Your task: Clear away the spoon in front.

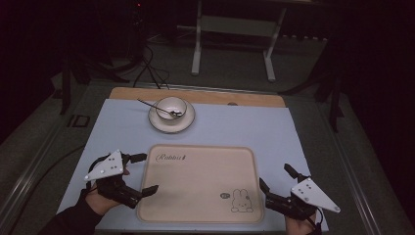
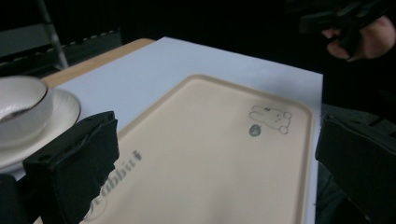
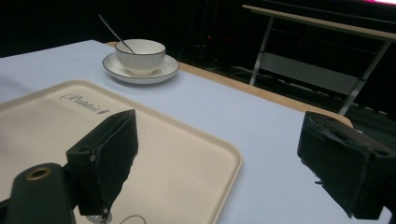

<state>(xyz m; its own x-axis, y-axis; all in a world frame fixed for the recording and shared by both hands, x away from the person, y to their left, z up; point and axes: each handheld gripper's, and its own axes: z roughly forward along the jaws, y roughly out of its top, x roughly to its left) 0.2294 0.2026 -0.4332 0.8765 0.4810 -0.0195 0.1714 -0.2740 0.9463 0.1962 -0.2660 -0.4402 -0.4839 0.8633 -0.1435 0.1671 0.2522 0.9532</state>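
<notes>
Smooth rounded-corner beige tray point(image 1: 195, 196), glossy round bowl point(image 1: 171, 106)

White bowl point(image 1: 172, 105) sitting on a saucer point(image 1: 159, 123), spoon point(image 1: 149, 104) inside, handle leaning out over the bowl's left rim. Under the bowl, a pale blue sheet point(image 1: 244, 127). Just behind the bowl, bare wooden desk point(image 1: 195, 95) edge. Well behind the bowl, floor cables point(image 1: 151, 68) and a white frame point(image 1: 196, 49).

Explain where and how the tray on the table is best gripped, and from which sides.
Probably by its raised rim. The tray lies flat on the table, so only the upturned lip offers a pinch. Each open hand-held gripper, left and right, already flanks a short side; come in low from both sides, jaws straddling the rim.
</notes>
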